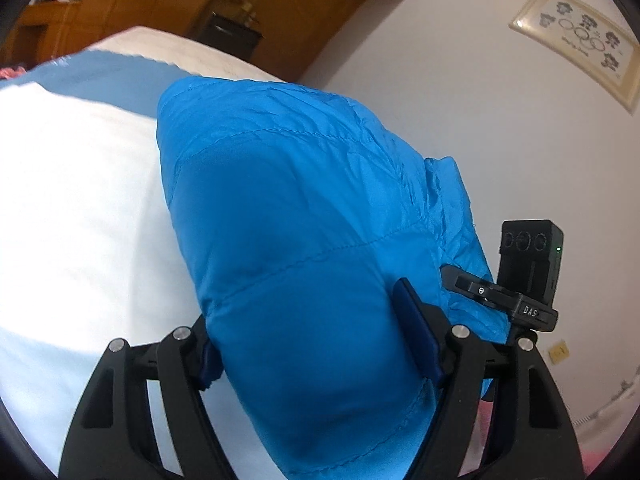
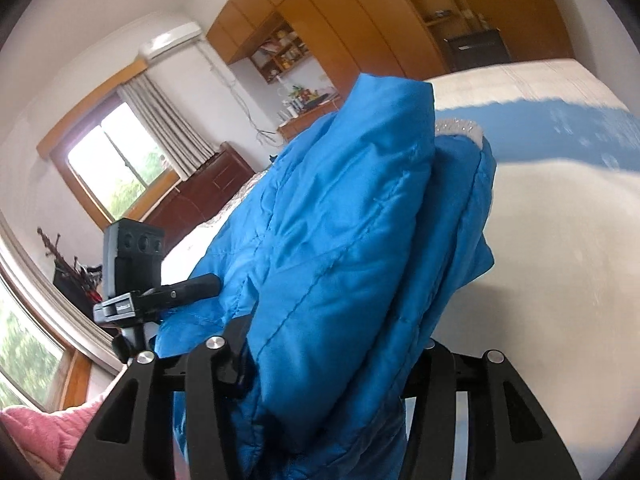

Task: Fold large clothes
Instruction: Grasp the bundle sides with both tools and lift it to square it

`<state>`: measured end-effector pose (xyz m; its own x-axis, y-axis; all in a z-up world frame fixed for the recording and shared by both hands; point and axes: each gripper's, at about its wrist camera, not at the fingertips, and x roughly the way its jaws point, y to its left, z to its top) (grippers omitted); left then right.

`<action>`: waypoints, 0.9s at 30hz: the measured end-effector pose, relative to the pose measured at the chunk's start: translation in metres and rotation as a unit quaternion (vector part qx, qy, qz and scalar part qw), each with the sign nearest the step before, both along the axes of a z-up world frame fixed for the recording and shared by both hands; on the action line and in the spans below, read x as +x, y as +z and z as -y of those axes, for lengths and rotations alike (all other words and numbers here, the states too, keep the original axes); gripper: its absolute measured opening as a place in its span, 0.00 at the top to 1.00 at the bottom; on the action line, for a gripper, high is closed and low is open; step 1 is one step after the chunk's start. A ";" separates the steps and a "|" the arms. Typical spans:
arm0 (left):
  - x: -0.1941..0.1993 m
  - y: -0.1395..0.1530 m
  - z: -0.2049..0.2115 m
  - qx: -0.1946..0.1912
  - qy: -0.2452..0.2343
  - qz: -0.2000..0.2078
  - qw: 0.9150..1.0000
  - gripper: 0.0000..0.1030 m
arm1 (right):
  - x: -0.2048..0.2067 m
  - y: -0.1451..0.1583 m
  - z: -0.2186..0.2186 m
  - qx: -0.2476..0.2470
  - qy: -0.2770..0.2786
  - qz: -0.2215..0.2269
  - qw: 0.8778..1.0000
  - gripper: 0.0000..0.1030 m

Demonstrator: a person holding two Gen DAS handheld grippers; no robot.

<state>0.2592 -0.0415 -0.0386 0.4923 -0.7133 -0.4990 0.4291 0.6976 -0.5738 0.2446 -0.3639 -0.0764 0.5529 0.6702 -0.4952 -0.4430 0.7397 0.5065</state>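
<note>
A bright blue quilted jacket (image 1: 288, 208) fills the left wrist view, bunched and lifted off the white bed (image 1: 72, 208). My left gripper (image 1: 312, 344) is shut on a thick fold of it, with padding bulging between the fingers. To its right, my right gripper (image 1: 472, 284) grips the same edge. In the right wrist view the jacket (image 2: 340, 220) stands up in a tall fold, a grey lining (image 2: 456, 126) showing at the collar. My right gripper (image 2: 334, 348) is shut on it, its pads buried in cloth. My left gripper (image 2: 200, 282) bites the jacket at the left.
A blue stripe (image 2: 560, 128) crosses the white bed (image 2: 560, 260). Wooden wardrobes (image 2: 360, 12) and a dark dresser (image 2: 200, 196) line the far wall by a window (image 2: 116, 160). A framed picture (image 1: 580, 40) hangs on the white wall. A pink blanket (image 2: 44, 436) lies at the bed's near edge.
</note>
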 end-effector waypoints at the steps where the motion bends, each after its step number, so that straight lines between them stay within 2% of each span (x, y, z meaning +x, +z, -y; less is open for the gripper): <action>1: 0.006 -0.001 -0.003 0.001 0.007 0.002 1.000 0.29 | 0.010 0.000 -0.007 0.000 0.003 0.001 1.000 0.52; 6: 0.008 0.011 -0.006 0.004 0.036 -0.003 0.999 0.29 | 0.053 -0.017 -0.023 0.006 0.021 -0.004 1.000 0.52; 10: 0.004 0.009 -0.008 0.009 0.045 -0.021 0.999 0.29 | 0.083 -0.039 -0.030 0.016 0.027 -0.030 0.999 0.52; 13: 0.010 -0.006 -0.002 0.015 0.048 -0.044 0.998 0.29 | 0.101 -0.063 -0.029 0.019 0.026 -0.056 0.998 0.52; 16: 0.019 -0.020 -0.002 0.031 0.047 -0.048 0.997 0.27 | 0.115 -0.078 -0.022 0.036 0.025 -0.076 0.996 0.50; 20: 0.031 -0.032 -0.008 0.043 0.043 -0.052 0.997 0.19 | 0.115 -0.100 -0.011 0.062 0.021 -0.098 0.993 0.45; 27: 0.028 -0.039 -0.013 0.048 0.055 -0.052 0.996 0.14 | 0.119 -0.113 -0.004 0.085 0.016 -0.114 0.990 0.33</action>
